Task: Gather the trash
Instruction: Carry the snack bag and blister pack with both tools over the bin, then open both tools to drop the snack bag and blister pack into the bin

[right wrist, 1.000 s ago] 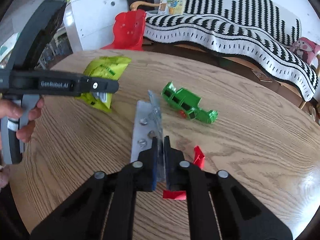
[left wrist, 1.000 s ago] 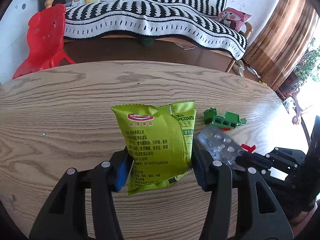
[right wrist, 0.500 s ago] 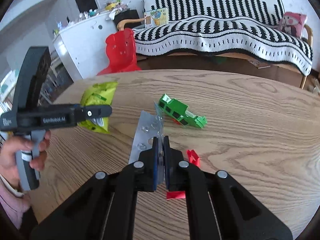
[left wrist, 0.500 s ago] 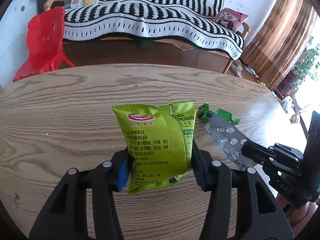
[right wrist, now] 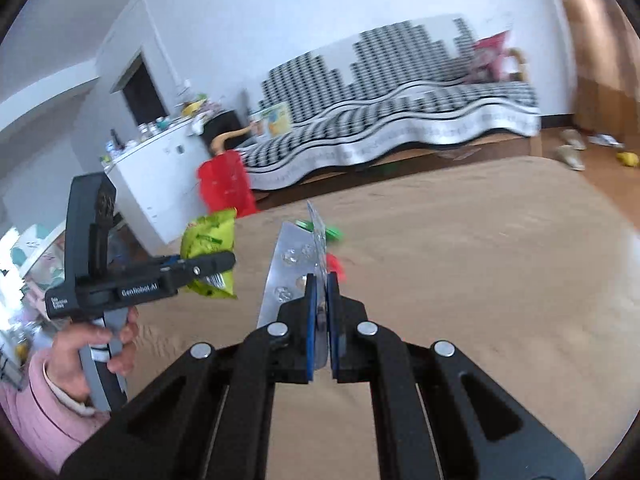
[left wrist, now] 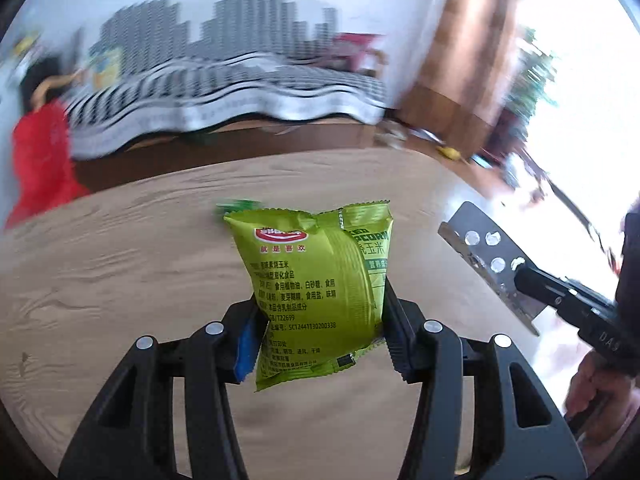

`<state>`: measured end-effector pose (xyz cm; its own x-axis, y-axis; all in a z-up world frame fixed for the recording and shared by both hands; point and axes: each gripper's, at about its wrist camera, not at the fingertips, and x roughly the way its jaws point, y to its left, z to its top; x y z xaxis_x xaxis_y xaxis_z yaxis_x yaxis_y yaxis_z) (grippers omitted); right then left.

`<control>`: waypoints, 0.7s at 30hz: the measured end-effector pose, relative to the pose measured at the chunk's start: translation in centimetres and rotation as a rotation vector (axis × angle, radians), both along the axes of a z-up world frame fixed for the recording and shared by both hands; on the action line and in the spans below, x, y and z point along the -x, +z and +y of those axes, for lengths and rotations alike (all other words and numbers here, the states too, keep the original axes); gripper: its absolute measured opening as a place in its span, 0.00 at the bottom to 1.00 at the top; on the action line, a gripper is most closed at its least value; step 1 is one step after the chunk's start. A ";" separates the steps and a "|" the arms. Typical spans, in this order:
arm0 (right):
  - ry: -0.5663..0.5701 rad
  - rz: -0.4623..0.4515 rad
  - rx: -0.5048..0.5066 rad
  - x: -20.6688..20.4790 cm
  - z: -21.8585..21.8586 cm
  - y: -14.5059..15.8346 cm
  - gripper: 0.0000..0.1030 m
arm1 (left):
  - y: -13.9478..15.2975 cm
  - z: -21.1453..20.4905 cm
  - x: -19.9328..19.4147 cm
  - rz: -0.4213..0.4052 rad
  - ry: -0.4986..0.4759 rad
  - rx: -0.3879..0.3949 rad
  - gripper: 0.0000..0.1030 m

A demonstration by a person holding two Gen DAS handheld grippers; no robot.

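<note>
My left gripper (left wrist: pixel 318 316) is shut on a green snack packet (left wrist: pixel 316 288) and holds it above the round wooden table (left wrist: pixel 120 272). The packet also shows in the right wrist view (right wrist: pixel 208 252), held by the left gripper (right wrist: pixel 216 264). My right gripper (right wrist: pixel 321 300) is shut on a silver pill blister pack (right wrist: pixel 290 264), lifted off the table. The blister pack also shows in the left wrist view (left wrist: pixel 486 256), at the right, in the right gripper (left wrist: pixel 524 276).
A green toy truck (right wrist: pixel 320 230) and a small red piece (right wrist: pixel 335 264) lie on the table (right wrist: pixel 480 280) beyond the blister pack. A striped sofa (right wrist: pixel 400 108), a red plastic chair (right wrist: pixel 224 188) and a white cabinet (right wrist: pixel 160 176) stand beyond the table.
Both grippers have risen and tilted up with their loads. The blister pack and the packet are higher above the table, and the views swing toward the room.
</note>
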<state>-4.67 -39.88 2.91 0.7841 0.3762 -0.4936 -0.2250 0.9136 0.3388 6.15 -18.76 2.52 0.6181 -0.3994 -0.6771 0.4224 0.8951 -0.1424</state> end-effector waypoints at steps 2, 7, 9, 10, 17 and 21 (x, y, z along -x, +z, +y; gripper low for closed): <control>-0.062 0.011 0.031 5.2 -3.0 0.0 0.06 | 0.1 -5.1 3.9 0.026 -0.135 -0.007 0.49; -0.230 0.107 0.021 15.5 -10.1 -2.7 0.06 | -2.2 -13.9 11.4 0.171 -0.340 0.025 0.50; -0.273 0.177 -0.028 18.0 -12.2 -5.5 0.06 | -5.3 -17.6 14.7 0.252 -0.407 -0.031 0.49; -0.291 0.220 -0.081 19.2 -13.2 -7.6 0.06 | -6.5 -18.6 15.8 0.274 -0.429 -0.055 0.49; -0.293 0.361 -0.255 21.1 -14.5 -16.6 0.06 | -14.5 -22.4 19.3 0.445 -0.481 -0.209 0.48; -0.309 0.369 -0.302 20.9 -15.8 -17.5 0.06 | -15.0 -22.3 19.1 0.439 -0.464 -0.236 0.48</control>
